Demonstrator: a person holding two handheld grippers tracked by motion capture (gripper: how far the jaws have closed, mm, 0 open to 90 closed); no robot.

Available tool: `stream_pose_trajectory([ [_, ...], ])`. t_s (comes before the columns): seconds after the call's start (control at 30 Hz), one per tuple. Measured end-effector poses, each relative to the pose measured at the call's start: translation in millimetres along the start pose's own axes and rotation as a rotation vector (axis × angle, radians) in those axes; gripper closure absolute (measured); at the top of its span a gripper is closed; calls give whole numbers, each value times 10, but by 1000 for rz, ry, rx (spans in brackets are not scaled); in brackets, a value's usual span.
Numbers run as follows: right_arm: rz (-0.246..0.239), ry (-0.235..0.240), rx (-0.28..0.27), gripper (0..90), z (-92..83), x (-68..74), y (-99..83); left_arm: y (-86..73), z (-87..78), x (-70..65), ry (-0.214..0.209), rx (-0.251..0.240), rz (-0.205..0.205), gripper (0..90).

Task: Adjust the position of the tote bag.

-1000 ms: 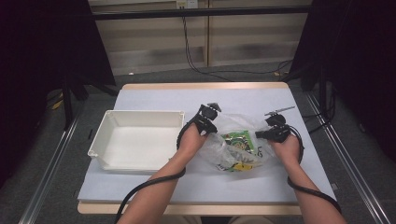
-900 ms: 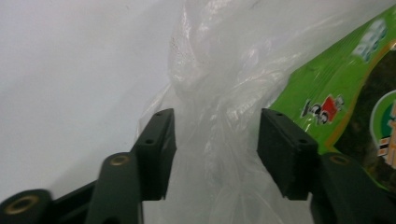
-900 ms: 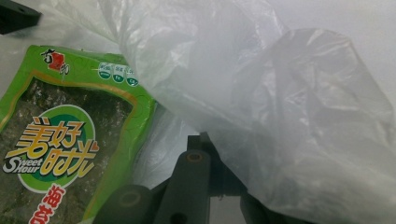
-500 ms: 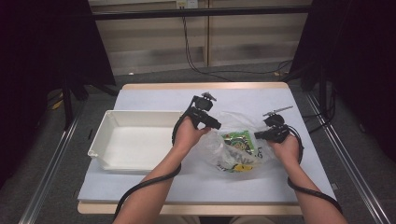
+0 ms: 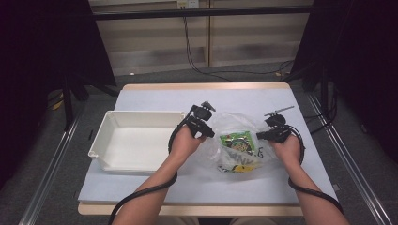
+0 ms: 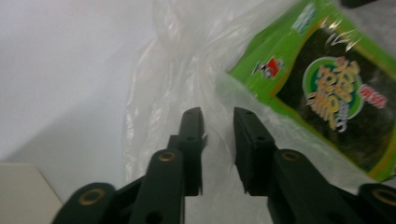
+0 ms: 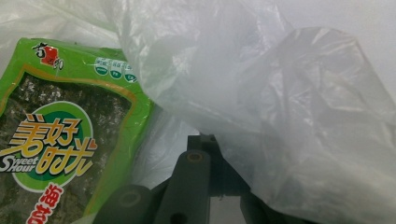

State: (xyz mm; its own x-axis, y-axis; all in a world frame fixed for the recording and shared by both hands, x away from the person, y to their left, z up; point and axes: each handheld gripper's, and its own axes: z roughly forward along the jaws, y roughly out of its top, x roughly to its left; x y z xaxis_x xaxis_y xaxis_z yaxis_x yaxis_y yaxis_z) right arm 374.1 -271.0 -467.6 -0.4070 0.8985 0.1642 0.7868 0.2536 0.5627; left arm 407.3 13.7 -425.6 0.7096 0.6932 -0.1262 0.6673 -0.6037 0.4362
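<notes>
A clear plastic bag [image 5: 225, 157] lies mid-table with a green seaweed packet [image 5: 237, 140] and a yellow packet [image 5: 241, 165] inside. My left gripper [image 5: 210, 133] is at the bag's left edge. In the left gripper view its jaws [image 6: 218, 112] have just been closing and stand a narrow gap apart. Crinkled bag film [image 6: 187, 60] lies in and beyond that gap, and the green packet [image 6: 327, 88] is to the right. My right gripper [image 5: 259, 136] is at the bag's right edge. Its jaws [image 7: 211, 138] are shut on the film [image 7: 280, 93], beside the packet [image 7: 60, 140].
An empty white tray [image 5: 101, 140] sits on the table's left part, close to my left forearm. The pale table top [image 5: 155, 101] runs bare behind the bag. Metal rails and cables flank the table on the floor.
My left gripper lifted toward the far side, then came back to the bag's left edge, and its jaws stand closer together now. The right hand and the bag stayed put.
</notes>
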Motion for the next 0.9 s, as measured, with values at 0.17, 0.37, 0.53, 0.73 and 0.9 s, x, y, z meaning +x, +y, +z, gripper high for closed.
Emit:
stream_pose_trajectory([
  [0.17,3,2,-5,900,-9,-22,-11,-23,70,-39,48,-2,-29,799],
  [0.37,-1,11,-11,900,-48,-37,-53,-60,154,-94,44,11,-30,803],
  [0.53,-6,23,-54,798,-156,3,-73,-60,118,-136,57,6,-28,785],
  [0.73,-20,34,-84,677,-308,86,-69,-65,68,-96,59,5,-27,727],
  [0.9,-41,41,-81,620,-344,117,-58,-56,-2,-17,23,-17,-33,590],
])
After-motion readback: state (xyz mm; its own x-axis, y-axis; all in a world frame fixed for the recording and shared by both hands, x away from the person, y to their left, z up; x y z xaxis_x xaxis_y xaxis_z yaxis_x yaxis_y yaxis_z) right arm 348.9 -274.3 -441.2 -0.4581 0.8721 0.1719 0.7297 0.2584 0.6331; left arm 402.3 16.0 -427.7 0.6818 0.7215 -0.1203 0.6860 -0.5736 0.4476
